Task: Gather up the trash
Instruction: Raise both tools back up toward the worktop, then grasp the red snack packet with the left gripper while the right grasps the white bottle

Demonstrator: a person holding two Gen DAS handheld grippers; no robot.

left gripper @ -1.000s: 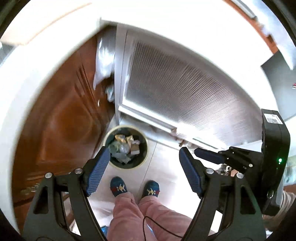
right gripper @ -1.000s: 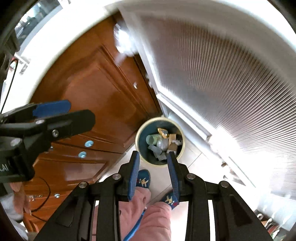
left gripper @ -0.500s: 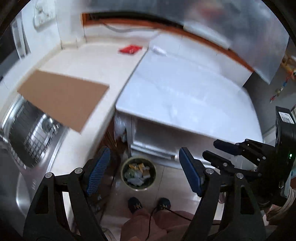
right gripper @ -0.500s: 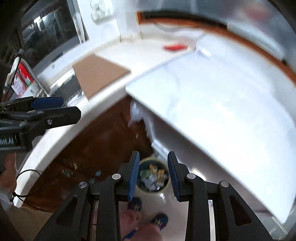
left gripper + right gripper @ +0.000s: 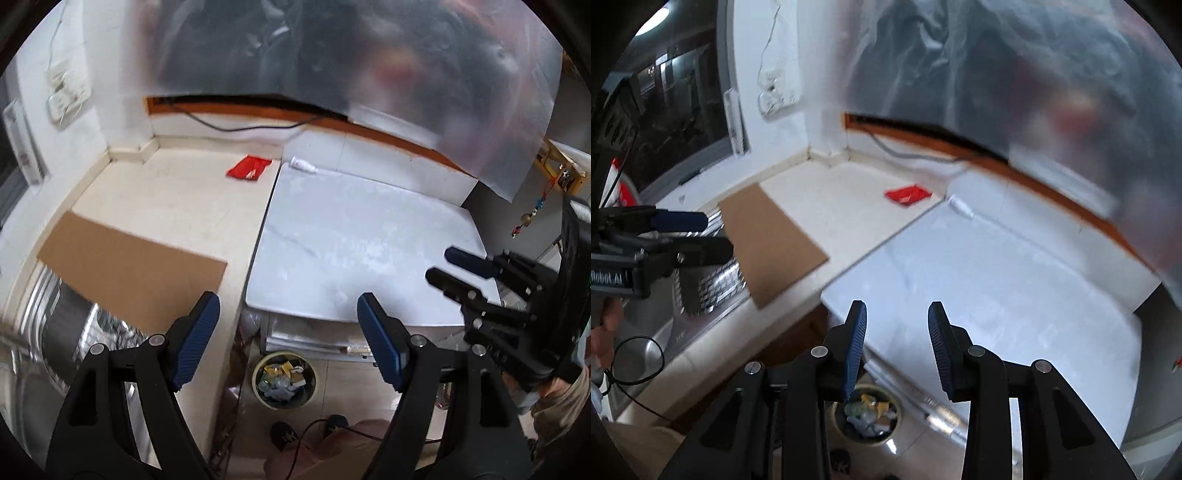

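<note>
The red wrapper (image 5: 249,168) lies flat on the cream counter (image 5: 166,206) near the back wall, well beyond both hand-held grippers. Just right of it, at the back edge of the white appliance top (image 5: 362,243), lies a small white tube (image 5: 303,164). The bin (image 5: 284,380) stands on the floor below, at the foot of the appliance, with crumpled trash inside.

The left hand-held gripper (image 5: 288,334) hangs high over the counter edge with its jaws spread wide and nothing between them; in its view the bin sits low in the gap between the blue pads, and the wrapper is far up the frame. The right hand-held gripper (image 5: 897,343) has its jaws partly apart and opening, also empty; the bin (image 5: 866,413) shows below its left pad, and the wrapper (image 5: 908,194) is well ahead and slightly left.

The right view shows white lettering on the left gripper's body, "Robot.AI" as far as it can be read. The tube carries a mark too small to read.

A brown cardboard sheet (image 5: 129,269) lies on the counter, overhanging the steel sink (image 5: 48,354). The left view alone shows the person's dark slippers (image 5: 282,432) and hanging charms at the right edge. The right view alone shows the dark window (image 5: 668,118) and a hand (image 5: 605,332) on the left gripper.
</note>
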